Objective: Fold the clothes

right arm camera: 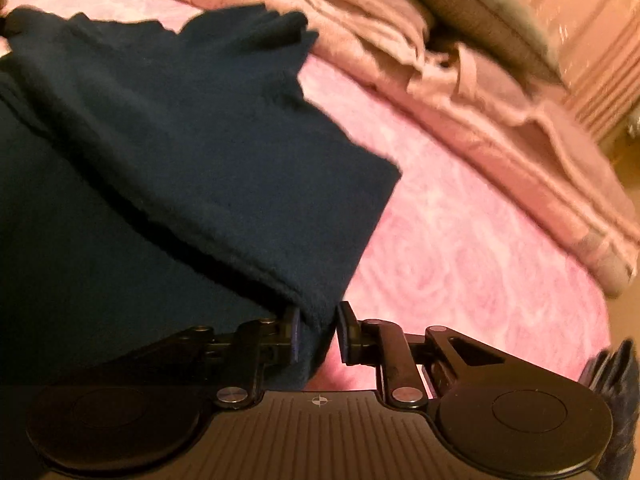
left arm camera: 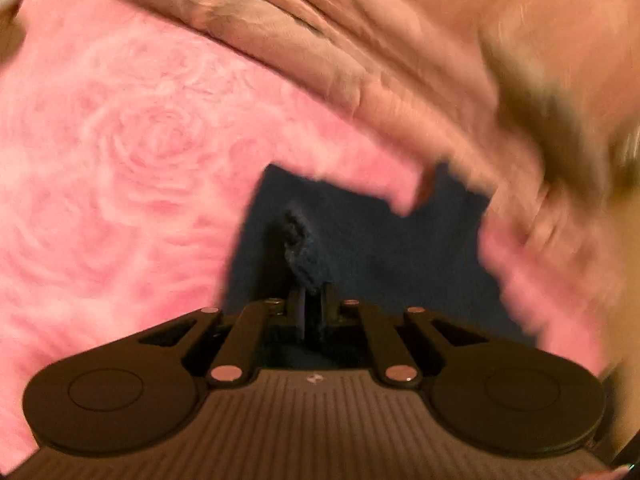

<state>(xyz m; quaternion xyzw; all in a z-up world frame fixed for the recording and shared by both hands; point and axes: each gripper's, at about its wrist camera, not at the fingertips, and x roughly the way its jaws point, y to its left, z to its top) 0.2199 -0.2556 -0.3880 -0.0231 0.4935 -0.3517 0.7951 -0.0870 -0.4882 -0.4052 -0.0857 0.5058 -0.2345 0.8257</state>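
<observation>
Dark garment: a navy, fleecy piece of clothing (right arm camera: pixel 168 152) lies spread on the bed, part of it folded over itself, with one corner reaching down to the right claw; in the left wrist view a smaller patch of the same navy cloth (left arm camera: pixel 380 248) shows against the pink cover.
Left claw: the left claw (left arm camera: pixel 312 300) is pressed nearly together, pinching a raised tuft of the navy cloth that stands up just ahead of its tips.
Right claw: the right claw (right arm camera: pixel 318 328) is closed onto the lower corner of the garment, with the fabric bunched between the two pads.
Bed cover: a pink blanket with a rose pattern (right arm camera: pixel 460 240) lies under the garment.
Bedding behind: a crumpled dusty-pink quilt (right arm camera: pixel 460 92) is heaped along the far side of the bed, a greyish pillow (right arm camera: pixel 480 4) resting on it.
Picture quality: the left wrist view is blurred at its right side.
</observation>
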